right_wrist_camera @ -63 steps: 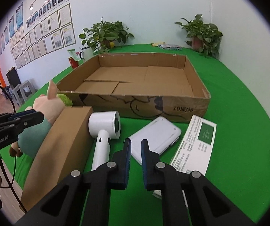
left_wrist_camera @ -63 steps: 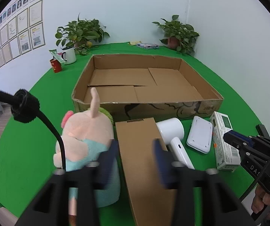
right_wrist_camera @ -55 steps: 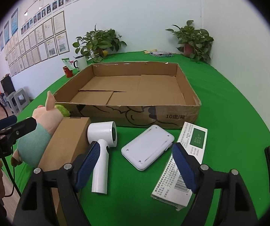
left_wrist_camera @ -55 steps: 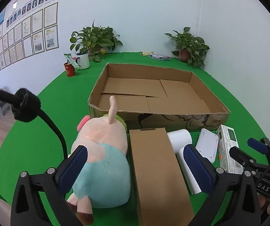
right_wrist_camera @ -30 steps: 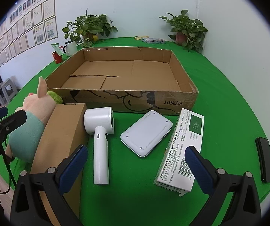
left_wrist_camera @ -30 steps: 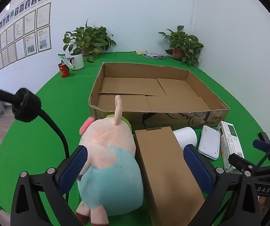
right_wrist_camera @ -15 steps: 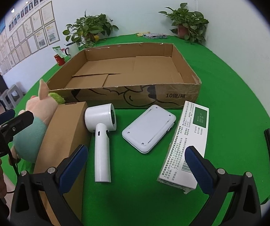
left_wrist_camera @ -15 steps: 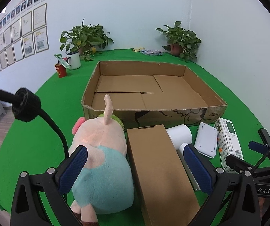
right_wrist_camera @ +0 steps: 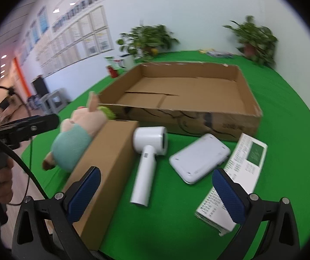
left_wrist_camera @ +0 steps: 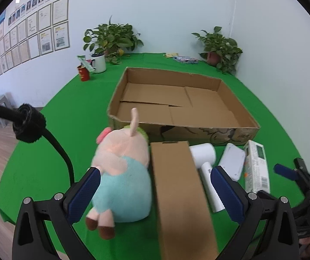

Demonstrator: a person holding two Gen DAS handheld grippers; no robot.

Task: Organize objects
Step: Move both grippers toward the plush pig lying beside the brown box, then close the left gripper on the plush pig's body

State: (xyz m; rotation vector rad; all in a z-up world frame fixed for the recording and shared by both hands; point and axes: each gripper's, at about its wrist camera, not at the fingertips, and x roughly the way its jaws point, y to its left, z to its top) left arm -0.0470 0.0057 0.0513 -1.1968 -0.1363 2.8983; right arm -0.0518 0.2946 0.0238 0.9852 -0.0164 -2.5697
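The long brown carton runs off the frame's bottom edge.

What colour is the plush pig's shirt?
Light teal on the plush pig, with a pink head; clearest in the left wrist view.

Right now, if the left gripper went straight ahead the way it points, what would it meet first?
Probably the brown cardboard carton: it lies between the open left gripper fingers, beside the plush pig. Depth is uncertain.
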